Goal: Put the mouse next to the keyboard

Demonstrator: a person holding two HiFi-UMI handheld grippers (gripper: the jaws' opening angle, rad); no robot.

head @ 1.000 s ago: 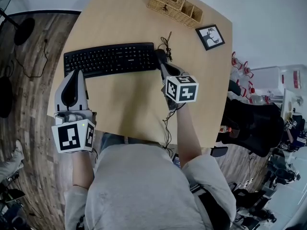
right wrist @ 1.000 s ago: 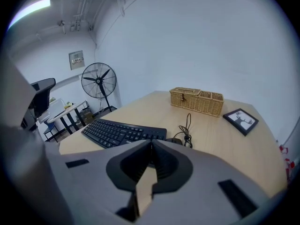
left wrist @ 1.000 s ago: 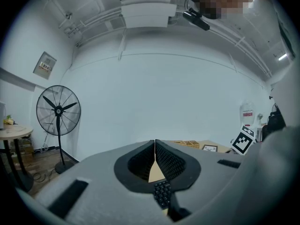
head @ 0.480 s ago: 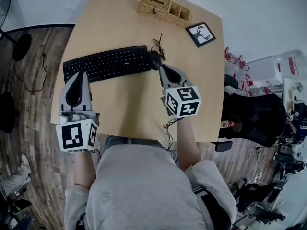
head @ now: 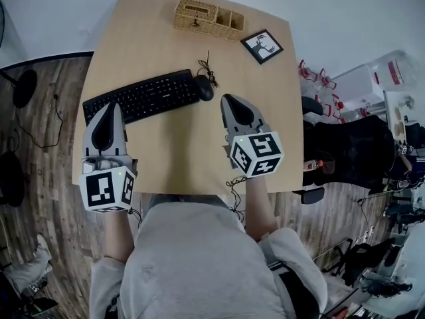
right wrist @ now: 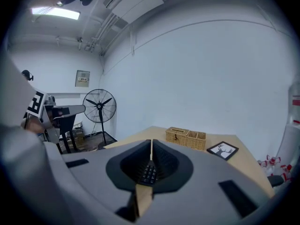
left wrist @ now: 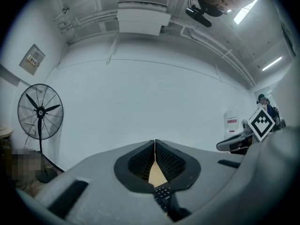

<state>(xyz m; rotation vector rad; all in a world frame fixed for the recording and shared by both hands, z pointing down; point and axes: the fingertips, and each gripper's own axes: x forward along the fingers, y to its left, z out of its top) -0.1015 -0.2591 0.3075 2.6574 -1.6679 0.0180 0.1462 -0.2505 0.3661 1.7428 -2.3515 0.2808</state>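
Mouse (head: 203, 87) lies on the table (head: 186, 151) just beside the keyboard's (head: 143, 96) right end in your head view, with your left gripper (head: 111, 105) above the keyboard's near edge and your right gripper (head: 226, 99) near the mouse but apart from it. Your left gripper view shows its jaws pressed together on nothing, with keys visible below them. Your right gripper view shows jaws likewise together and empty, pointing towards a wicker basket (right wrist: 186, 137) and a framed picture (right wrist: 223, 149).

A woven basket organiser (head: 208, 18) sits at twelve o'clock on the light wooden table (head: 179, 145), near its far edge. A black-framed deer picture (head: 261, 46) lies just beside it, at one o'clock. A standing fan (left wrist: 40, 111) stands on the floor, off the table at nine o'clock.
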